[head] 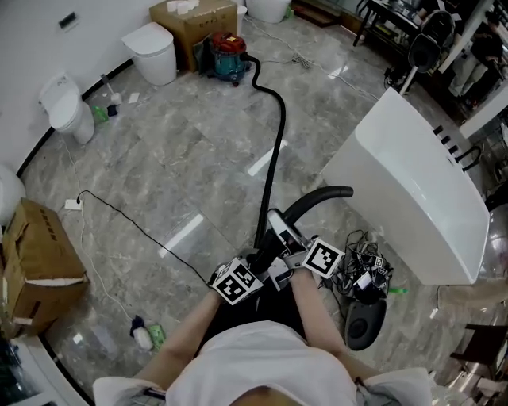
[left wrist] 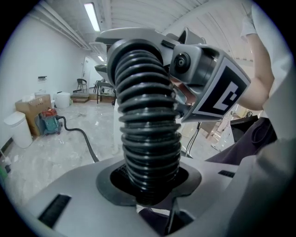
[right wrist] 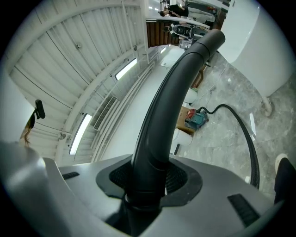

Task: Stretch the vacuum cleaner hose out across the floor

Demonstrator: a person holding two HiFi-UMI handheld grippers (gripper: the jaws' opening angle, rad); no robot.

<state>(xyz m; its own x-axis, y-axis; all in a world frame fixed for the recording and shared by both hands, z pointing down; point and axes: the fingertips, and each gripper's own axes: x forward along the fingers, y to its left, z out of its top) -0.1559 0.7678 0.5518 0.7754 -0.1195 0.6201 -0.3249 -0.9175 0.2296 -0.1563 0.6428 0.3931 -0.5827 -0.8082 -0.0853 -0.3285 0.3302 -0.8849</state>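
A red and teal vacuum cleaner [head: 230,54] stands by the far wall. Its black ribbed hose [head: 274,151] runs across the floor toward me and rises to both grippers. My left gripper [head: 258,262] is shut on the ribbed hose [left wrist: 148,139], which stands up between its jaws [left wrist: 148,183]. Just beyond it, my right gripper [head: 286,238] is shut on the smooth curved handle tube [head: 317,198] at the hose's end. In the right gripper view that tube [right wrist: 166,111] arches up out of the jaws [right wrist: 148,185]. The vacuum cleaner [right wrist: 196,118] and hose [right wrist: 245,134] lie far off.
A large white tub [head: 413,182] lies to my right, with tangled cables and a black floor piece [head: 365,321] beside it. A thin power cord [head: 135,226] crosses the floor on the left. Toilet [head: 67,107], white bin [head: 152,51] and cardboard boxes [head: 194,20] [head: 36,258] line the walls.
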